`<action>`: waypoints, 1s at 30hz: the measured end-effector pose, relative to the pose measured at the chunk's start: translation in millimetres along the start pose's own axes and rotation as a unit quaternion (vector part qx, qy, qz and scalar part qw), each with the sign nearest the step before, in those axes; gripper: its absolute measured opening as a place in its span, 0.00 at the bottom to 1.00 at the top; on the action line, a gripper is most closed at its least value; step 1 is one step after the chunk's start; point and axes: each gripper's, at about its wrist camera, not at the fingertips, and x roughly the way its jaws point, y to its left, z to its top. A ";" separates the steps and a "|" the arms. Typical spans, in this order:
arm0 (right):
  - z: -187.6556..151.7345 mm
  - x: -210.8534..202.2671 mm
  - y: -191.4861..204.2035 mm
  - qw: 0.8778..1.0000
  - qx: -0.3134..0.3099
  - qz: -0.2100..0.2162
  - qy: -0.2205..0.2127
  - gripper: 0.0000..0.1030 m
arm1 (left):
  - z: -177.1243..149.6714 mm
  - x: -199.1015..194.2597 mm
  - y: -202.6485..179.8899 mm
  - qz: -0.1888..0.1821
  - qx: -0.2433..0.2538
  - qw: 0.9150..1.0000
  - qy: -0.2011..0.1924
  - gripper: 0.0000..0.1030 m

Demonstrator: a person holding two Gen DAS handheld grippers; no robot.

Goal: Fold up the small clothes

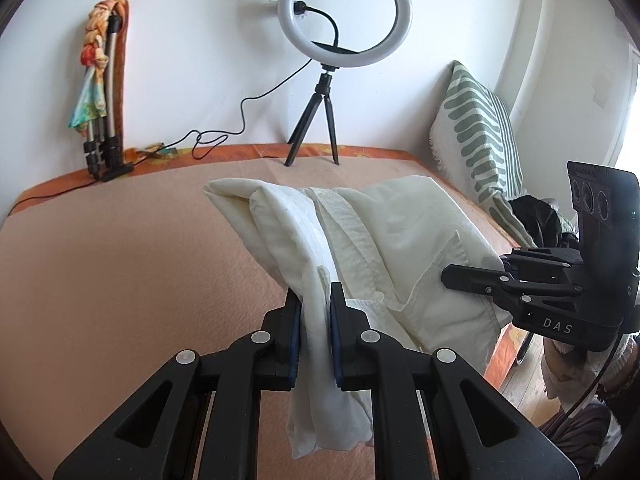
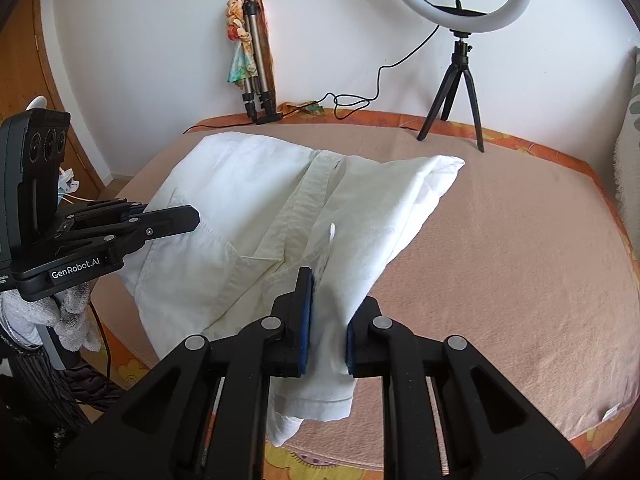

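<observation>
Here the white shirt [image 1: 384, 240] lies on the pink bed [image 1: 120, 280], partly lifted at its near end, where both grippers hold it. The left gripper [image 1: 316, 320] pinches a bunched fold of cloth between its blue pads, the hem hanging below the fingers. The right gripper [image 2: 326, 312] likewise clamps a gathered edge, cloth drooping beneath it. A ring light [image 1: 344, 14] on a tripod stands at the far edge, and a striped pillow [image 1: 476, 136] leans to the right.
</observation>
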 end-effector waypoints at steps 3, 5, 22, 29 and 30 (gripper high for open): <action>10.5 -7.1 -23.9 1.000 -0.004 -0.024 -0.005 0.14 | 18.0 20.1 -18.9 -0.016 0.008 1.000 -0.008 0.10; 17.5 -10.8 -41.4 0.999 -0.006 -0.040 -0.007 0.14 | 31.1 36.0 -33.6 -0.026 0.013 0.999 -0.012 0.10; 70.7 18.1 -220.0 0.990 -0.002 -0.142 0.002 0.13 | 105.3 203.6 -122.5 -0.064 0.021 0.998 -0.016 0.10; 77.7 52.2 -265.2 0.987 -0.009 -0.157 0.014 0.12 | 113.3 253.9 -133.7 -0.054 0.025 0.998 -0.009 0.10; 78.0 55.8 -271.4 0.987 -0.006 -0.159 0.016 0.12 | 113.1 258.7 -134.9 -0.053 0.024 0.998 -0.008 0.10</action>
